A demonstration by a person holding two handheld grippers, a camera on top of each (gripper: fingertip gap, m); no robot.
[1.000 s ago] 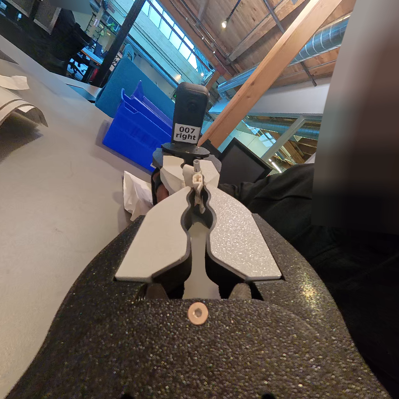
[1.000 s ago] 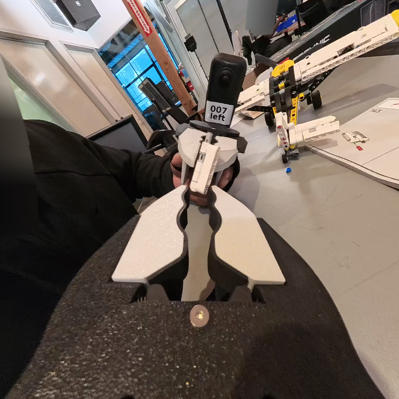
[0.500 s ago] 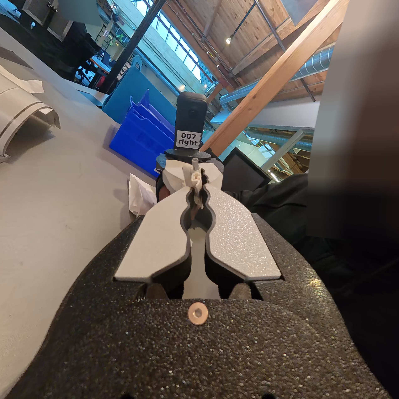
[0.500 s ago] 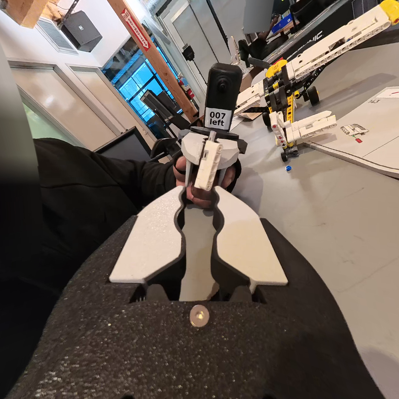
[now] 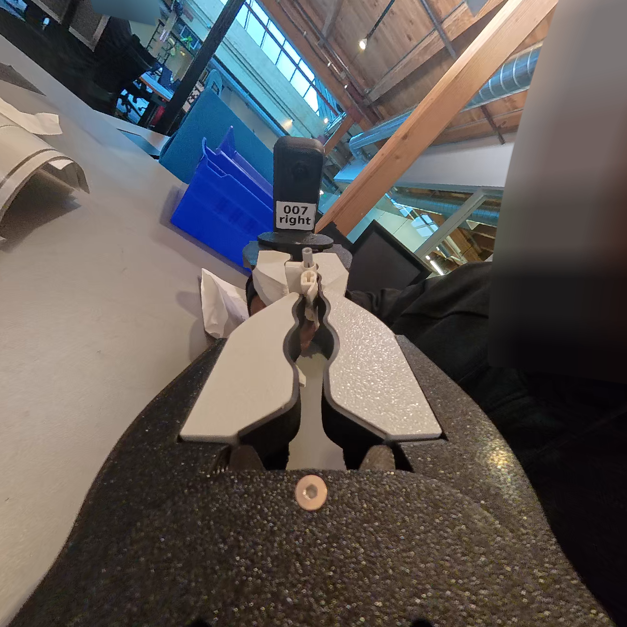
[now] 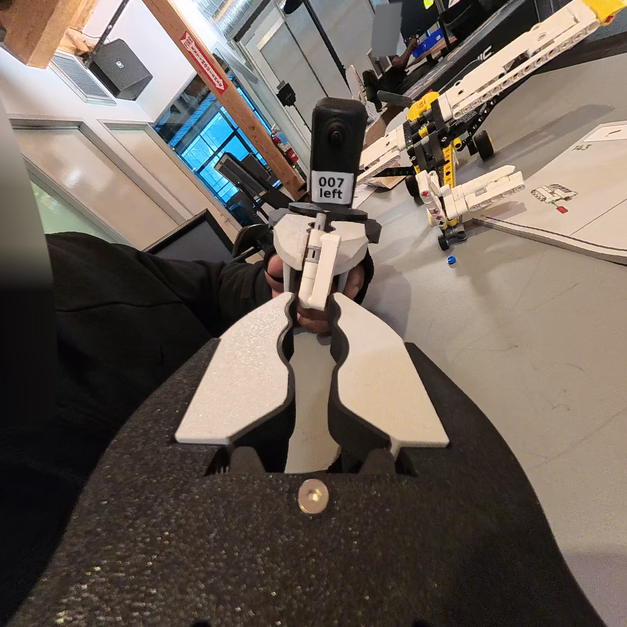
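The two grippers face each other above the grey table (image 6: 509, 356). My left gripper (image 5: 309, 298) is shut on a small white brick assembly (image 5: 307, 278), a short beam with a grey pin sticking up from it. In the right wrist view the same assembly (image 6: 319, 268) hangs from the left gripper's fingers (image 6: 291, 244). Its lower end sits between the tips of my right gripper (image 6: 312, 300), and both pads close on its sides. The right gripper also shows in the left wrist view (image 5: 271, 278), just beyond the assembly.
A white, yellow and black brick crane model (image 6: 437, 152) stands on the table at right beside an open instruction booklet (image 6: 559, 220). A small blue piece (image 6: 450, 260) lies loose. A blue bin (image 5: 220, 203), crumpled white paper (image 5: 217, 305) and curled sheets (image 5: 27, 169) lie at left. The tips of both grippers are at nearly the same place.
My right gripper's jaws opened around the assembly's lower end half a second ago and have closed on it again. My left gripper kept its grip throughout. Both grippers tilted slightly.
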